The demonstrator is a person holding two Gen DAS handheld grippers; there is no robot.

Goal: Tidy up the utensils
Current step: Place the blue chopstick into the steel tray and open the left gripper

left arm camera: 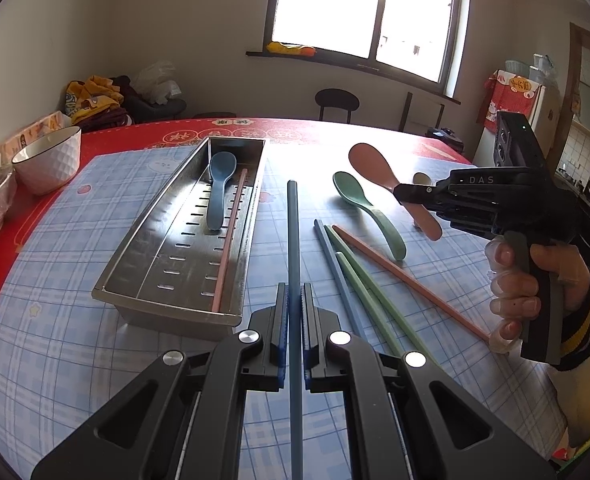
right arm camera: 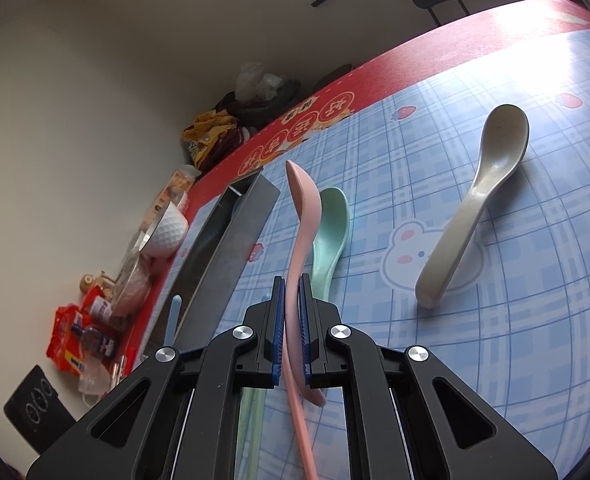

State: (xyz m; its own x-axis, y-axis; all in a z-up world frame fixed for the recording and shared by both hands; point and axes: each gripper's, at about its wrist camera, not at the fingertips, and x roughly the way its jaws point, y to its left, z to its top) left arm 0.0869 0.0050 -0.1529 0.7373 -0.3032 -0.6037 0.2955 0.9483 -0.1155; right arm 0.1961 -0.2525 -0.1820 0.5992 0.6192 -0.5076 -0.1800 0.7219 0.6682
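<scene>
A long dark-blue chopstick [left arm camera: 293, 248] is clamped in the left gripper [left arm camera: 294, 300] beside the perforated steel utensil tray [left arm camera: 135, 264] — a pink plastic spoon [right arm camera: 301, 216] is pinched, lifted, by the right gripper [right arm camera: 291, 300].

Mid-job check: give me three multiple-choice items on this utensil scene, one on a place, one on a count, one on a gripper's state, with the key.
1. Where is the blue spoon?
A. In the metal tray
B. On the mat beside the green spoon
C. In the white bowl

2. How many green chopsticks lie on the mat?
A. None
B. Two
C. Four

3. What is the right gripper doing?
A. Standing open over the grey spoon
B. Shut on nothing
C. Shut on the pink spoon

Key: 1 A, the blue spoon lies inside the tray beside a pink chopstick. 2 B, two green sticks lie side by side on the mat. 3 C, the pads press on the pink spoon's handle in the right wrist view.
</scene>
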